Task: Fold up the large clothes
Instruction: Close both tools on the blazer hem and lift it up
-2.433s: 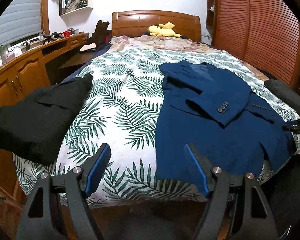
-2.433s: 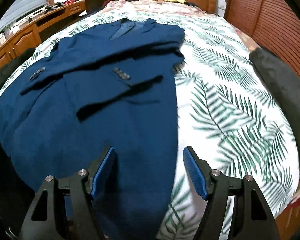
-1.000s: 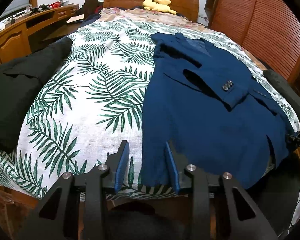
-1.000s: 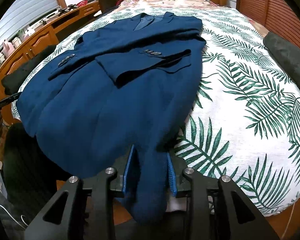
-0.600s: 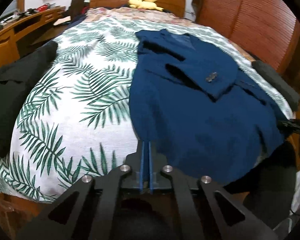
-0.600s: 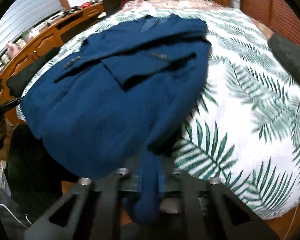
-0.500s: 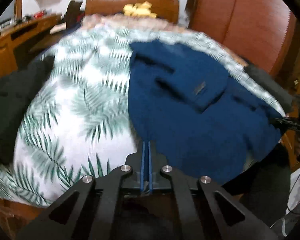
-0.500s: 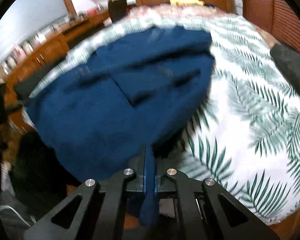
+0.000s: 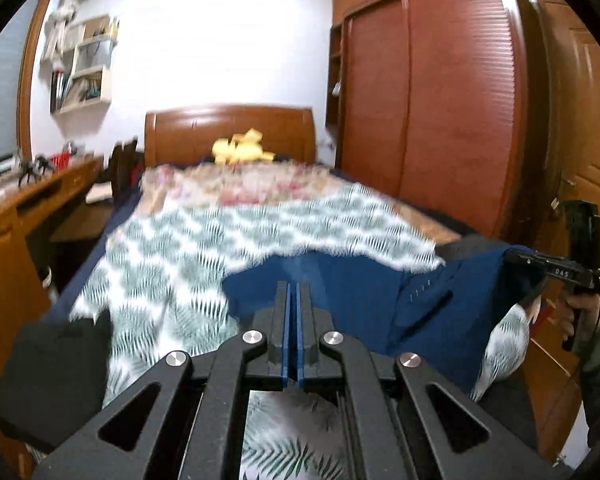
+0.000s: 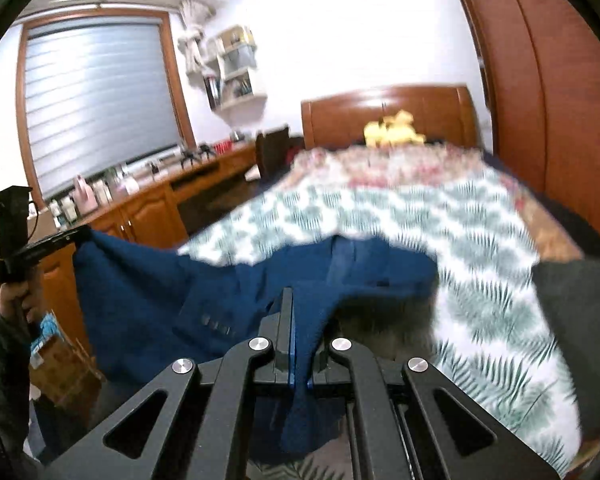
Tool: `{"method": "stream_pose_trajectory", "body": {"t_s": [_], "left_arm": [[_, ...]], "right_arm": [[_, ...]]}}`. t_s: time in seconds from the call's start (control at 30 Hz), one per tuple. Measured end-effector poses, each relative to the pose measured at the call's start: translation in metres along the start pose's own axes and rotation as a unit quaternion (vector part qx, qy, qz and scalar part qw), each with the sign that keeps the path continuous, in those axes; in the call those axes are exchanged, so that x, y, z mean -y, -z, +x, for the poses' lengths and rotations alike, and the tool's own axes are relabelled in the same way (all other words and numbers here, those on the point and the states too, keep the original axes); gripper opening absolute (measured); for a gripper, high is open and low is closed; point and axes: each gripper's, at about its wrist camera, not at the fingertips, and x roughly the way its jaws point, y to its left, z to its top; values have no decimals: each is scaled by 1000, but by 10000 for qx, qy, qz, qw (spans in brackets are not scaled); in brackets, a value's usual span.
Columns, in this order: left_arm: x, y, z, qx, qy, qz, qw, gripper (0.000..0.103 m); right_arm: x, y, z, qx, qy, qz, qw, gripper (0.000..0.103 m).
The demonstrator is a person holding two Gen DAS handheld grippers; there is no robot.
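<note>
1. Left wrist view: the left tongs (image 9: 293,332) sit at 6 o'clock, jaws clenched nearly together on the near edge of the blue jacket (image 9: 356,300). The jacket is lifted off the bed (image 9: 172,248), stretched from the centre toward 3 o'clock. There the right tongs (image 9: 512,258) hold its other corner, gripped by the person's hand (image 9: 580,316).

2. Same view, progress: judging by the raised hem, the fold is under way but not laid down. The hem has yet to be brought over onto the jacket's upper part and smoothed. A dark garment (image 9: 56,364) lies at 8 o'clock on the bed's near corner.

3. Same view, containers: the wall shelves (image 9: 82,66) at 10 o'clock hold books and small items, too blurred to name. The wardrobe (image 9: 432,100) at 2 o'clock is closed, so its contents are hidden.

4. Right wrist view: the right tongs are clenched at 6 o'clock on a bunched strip of the jacket, which hangs down between the jaws. The fabric spreads toward 9 o'clock, where the left tongs pinch the far corner.

5. Same view: a sleeve with cuff buttons lies across the jacket near the centre. A yellow plush toy (image 10: 394,128) rests by the headboard at 12 o'clock. Bottles stand on the worktop (image 10: 148,196) at 9 o'clock.
</note>
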Motion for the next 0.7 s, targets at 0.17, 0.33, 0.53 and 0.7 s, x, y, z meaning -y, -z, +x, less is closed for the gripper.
{"method": "stream_pose_trajectory", "body": {"t_s": [0.17,0.33,0.53,0.7], "left_arm": [[14,-39,-34,474,35,145,9988,3],[23,-66,-69,921,26,259,9954,3],[13,-72,-69,1057,-110,190,9942,3],[-1,-56,-17,639,-420,168,9969,3]], "right_arm": [[-16,-26,-52,464,3,-285,9985,3],[-25,-36,-113,871,-22,-415,9953,3],[-15,-30,-159,1173,163,-349,9923,3],[3,-11,-120,745,595,-205,9952,3]]}}
